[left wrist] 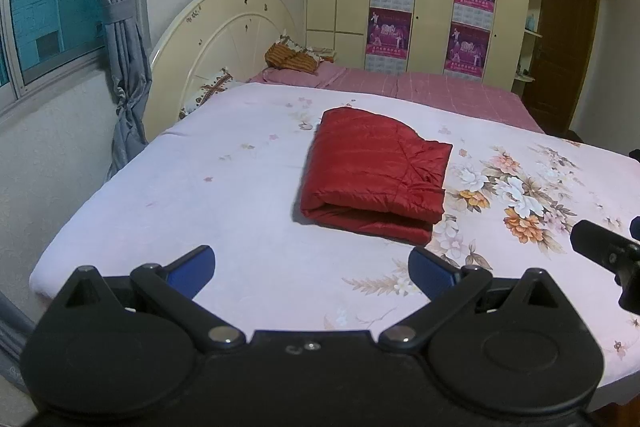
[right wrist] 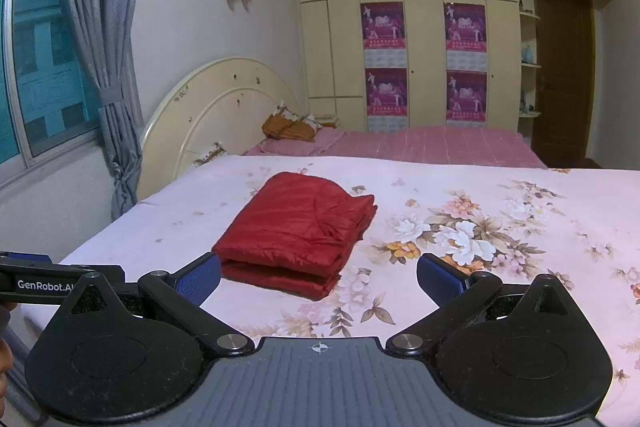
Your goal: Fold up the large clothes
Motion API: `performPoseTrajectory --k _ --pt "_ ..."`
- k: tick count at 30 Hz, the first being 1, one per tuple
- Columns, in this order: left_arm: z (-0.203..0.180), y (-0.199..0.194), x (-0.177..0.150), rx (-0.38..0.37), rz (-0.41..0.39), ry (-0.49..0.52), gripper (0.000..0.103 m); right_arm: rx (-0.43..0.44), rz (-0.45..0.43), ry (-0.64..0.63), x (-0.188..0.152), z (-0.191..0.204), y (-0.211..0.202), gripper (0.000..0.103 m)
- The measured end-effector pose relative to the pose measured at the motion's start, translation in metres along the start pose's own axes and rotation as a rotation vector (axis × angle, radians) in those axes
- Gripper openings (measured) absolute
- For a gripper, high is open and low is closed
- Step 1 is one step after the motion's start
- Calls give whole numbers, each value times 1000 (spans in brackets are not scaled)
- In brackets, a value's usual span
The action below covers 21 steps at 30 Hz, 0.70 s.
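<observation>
A red quilted garment lies folded into a thick rectangle on the floral pink bedspread; it also shows in the right wrist view. My left gripper is open and empty, held above the bed just short of the garment's near folded edge. My right gripper is open and empty, close to the garment's near right corner. Part of the right gripper shows at the right edge of the left wrist view, and part of the left gripper at the left edge of the right wrist view.
A cream round headboard with pillows stands at the bed's far left. A window and grey curtain are on the left wall. Cream wardrobes with purple posters and a brown door stand behind.
</observation>
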<state>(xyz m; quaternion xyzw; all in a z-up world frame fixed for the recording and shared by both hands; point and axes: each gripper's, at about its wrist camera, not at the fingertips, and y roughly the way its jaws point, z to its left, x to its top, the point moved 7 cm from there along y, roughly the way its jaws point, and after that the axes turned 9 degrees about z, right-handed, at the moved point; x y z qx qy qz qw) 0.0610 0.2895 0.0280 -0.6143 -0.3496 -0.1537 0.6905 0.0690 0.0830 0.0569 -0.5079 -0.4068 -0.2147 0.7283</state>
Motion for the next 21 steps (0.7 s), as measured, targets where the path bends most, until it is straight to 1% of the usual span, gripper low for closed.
performPoseTrajectory --k 12,14,17,21 --pt "-2 16 7 -8 27 0 103 10 17 6 4 -8 18 103" --pt "-4 19 9 -19 19 6 102 8 20 13 4 -11 22 103" --pt "-2 25 15 -20 -26 -10 100 -6 30 19 4 -17 30 103" --pt "0 49 30 -4 -13 -6 103 -30 58 42 1 -32 44 103"
